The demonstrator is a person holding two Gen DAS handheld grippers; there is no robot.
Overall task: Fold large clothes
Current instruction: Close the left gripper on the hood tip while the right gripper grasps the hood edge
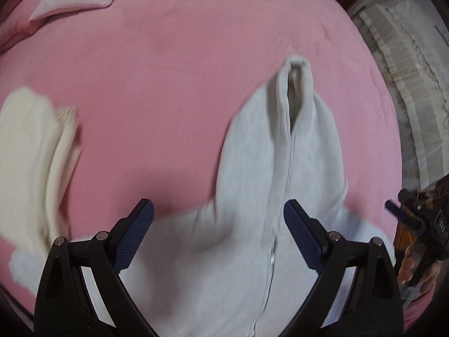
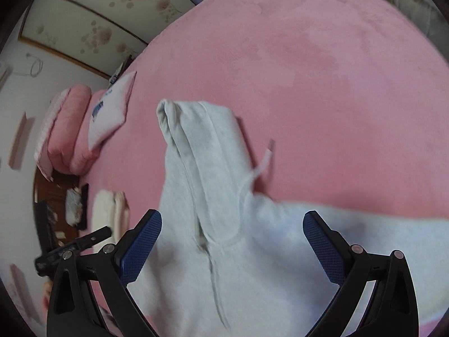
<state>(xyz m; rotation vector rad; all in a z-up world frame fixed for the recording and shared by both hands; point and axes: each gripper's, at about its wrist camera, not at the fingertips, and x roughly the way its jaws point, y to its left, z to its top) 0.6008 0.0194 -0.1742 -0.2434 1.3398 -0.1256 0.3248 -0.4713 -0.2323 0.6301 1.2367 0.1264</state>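
A light grey zip-up hoodie (image 1: 269, 168) lies on the pink bed (image 1: 168, 70), its hood pointing away from me. My left gripper (image 1: 219, 210) is open and empty above the hoodie's chest, its fingers to either side of the zip. My right gripper (image 2: 232, 220) is open and empty above the same hoodie (image 2: 224, 252), near the base of the hood. A white drawstring (image 2: 263, 160) trails off the hood to the right. The right gripper also shows at the right edge of the left wrist view (image 1: 398, 210).
A folded cream garment (image 1: 31, 154) lies on the bed to the left. Pink and white pillows (image 2: 92, 120) sit at the head of the bed. A white lacy cloth (image 1: 407, 70) lies off the bed's right side.
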